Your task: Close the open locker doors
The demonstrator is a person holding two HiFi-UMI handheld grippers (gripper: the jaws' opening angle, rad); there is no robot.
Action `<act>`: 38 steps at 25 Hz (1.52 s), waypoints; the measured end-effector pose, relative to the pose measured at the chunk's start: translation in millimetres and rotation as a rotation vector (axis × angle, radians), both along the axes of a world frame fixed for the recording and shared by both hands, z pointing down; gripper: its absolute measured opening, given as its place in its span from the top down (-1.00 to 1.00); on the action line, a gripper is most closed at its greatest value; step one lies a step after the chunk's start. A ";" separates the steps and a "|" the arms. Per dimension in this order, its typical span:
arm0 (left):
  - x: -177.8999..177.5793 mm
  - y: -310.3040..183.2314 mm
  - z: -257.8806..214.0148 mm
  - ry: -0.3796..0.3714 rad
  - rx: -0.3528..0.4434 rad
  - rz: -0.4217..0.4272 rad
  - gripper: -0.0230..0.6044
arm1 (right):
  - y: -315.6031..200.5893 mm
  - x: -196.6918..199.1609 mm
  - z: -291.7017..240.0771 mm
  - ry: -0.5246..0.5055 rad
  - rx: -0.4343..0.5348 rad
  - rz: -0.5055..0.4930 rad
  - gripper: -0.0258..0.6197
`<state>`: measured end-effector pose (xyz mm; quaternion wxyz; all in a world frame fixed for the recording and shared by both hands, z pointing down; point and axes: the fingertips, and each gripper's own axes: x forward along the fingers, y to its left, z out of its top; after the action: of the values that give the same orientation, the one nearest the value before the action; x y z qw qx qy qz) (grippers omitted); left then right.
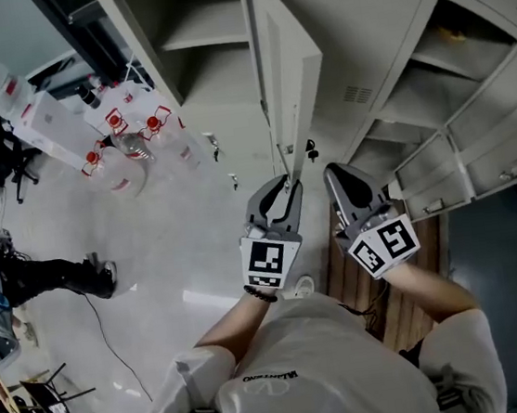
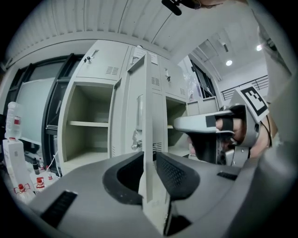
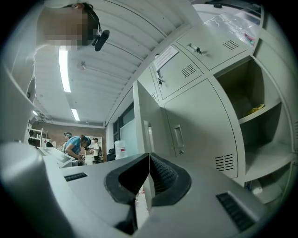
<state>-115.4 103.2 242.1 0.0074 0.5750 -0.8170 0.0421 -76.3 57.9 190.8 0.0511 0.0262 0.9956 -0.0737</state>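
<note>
Left gripper (image 1: pixel 281 187) straddles the free near edge of the pale grey metal locker door (image 1: pixel 290 66), jaws apart, pads not pressing. Right gripper (image 1: pixel 339 174) hovers just right, jaws together, empty. Door stands wide open.

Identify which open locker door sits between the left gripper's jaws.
The tall middle door, seen edge-on, with its free edge between the left gripper's parted jaws. The open doors further right stand well away from it.
</note>
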 end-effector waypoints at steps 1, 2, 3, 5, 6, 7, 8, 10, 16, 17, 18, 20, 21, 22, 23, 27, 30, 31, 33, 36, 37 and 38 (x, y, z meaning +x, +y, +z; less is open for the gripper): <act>-3.9 -4.2 4.0 0.007 -0.006 0.005 0.68 | -0.7 -3.2 1.1 0.004 0.001 0.008 0.87; -7.8 -9.0 8.6 0.014 -0.015 0.012 0.64 | -1.9 -6.4 1.9 0.008 0.000 0.018 0.87; -11.4 -14.2 13.2 0.021 -0.026 0.022 0.58 | -3.1 -9.8 2.5 0.010 0.000 0.028 0.87; -16.9 -23.3 20.4 0.028 -0.042 0.039 0.50 | -4.2 -16.4 2.9 0.014 0.002 0.043 0.87; -18.7 -26.9 23.0 0.028 -0.048 0.045 0.47 | -4.2 -19.0 2.5 0.016 0.005 0.048 0.86; -19.9 -30.1 25.2 0.031 -0.053 0.048 0.46 | -4.0 -21.1 1.7 0.017 0.009 0.053 0.86; -20.8 -33.1 27.4 0.036 -0.057 0.052 0.45 | -4.0 -22.9 0.7 0.017 0.013 0.058 0.86; -22.6 -38.3 32.6 0.047 -0.071 0.057 0.45 | -4.1 -27.1 -1.6 0.015 0.023 0.068 0.84; -27.0 -38.2 40.3 0.025 -0.085 0.077 0.65 | 1.8 -38.9 -3.1 0.006 0.051 0.057 0.78; -27.0 -34.1 40.3 0.027 -0.082 0.086 0.65 | 5.5 -38.9 -3.3 0.003 0.055 0.042 0.76; -27.7 -28.6 40.2 0.030 -0.080 0.094 0.65 | 10.2 -39.0 -3.6 -0.001 0.057 0.023 0.73; -32.9 -13.3 40.3 0.035 -0.073 0.110 0.65 | 22.9 -42.7 -5.0 -0.008 0.050 -0.034 0.65; -37.6 -4.6 40.4 0.038 -0.067 0.117 0.65 | 30.8 -46.9 -6.4 -0.012 0.046 -0.072 0.62; -43.3 4.3 40.5 0.042 -0.058 0.123 0.65 | 39.7 -52.6 -8.3 -0.016 0.045 -0.113 0.61; -49.7 13.2 40.3 0.045 -0.047 0.129 0.65 | 49.2 -59.7 -10.7 -0.019 0.046 -0.154 0.59; -79.5 45.1 39.3 0.044 -0.003 0.163 0.65 | 88.1 -96.5 -18.3 -0.025 0.067 -0.272 0.48; -103.7 64.5 38.9 0.039 0.006 0.174 0.65 | 112.1 -125.8 -19.1 -0.023 0.078 -0.323 0.44; -111.8 69.9 38.8 0.037 0.005 0.173 0.65 | 117.8 -134.6 -20.0 -0.025 0.075 -0.331 0.44; -127.0 79.1 38.1 0.031 0.004 0.177 0.65 | 127.0 -151.2 -22.6 -0.029 0.074 -0.340 0.44; -146.2 89.6 36.7 0.028 0.013 0.200 0.65 | 137.8 -178.0 -24.8 -0.024 0.088 -0.344 0.44; -152.0 92.6 36.6 0.027 0.017 0.207 0.65 | 141.0 -186.5 -25.2 -0.022 0.091 -0.347 0.44; -158.4 95.5 36.7 0.027 0.021 0.211 0.66 | 144.2 -193.8 -25.5 -0.021 0.093 -0.353 0.45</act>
<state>-273.9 198.7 278.8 0.0078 0.6583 -0.7523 0.0264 -270.1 202.1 165.3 0.0463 0.2034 0.9774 -0.0350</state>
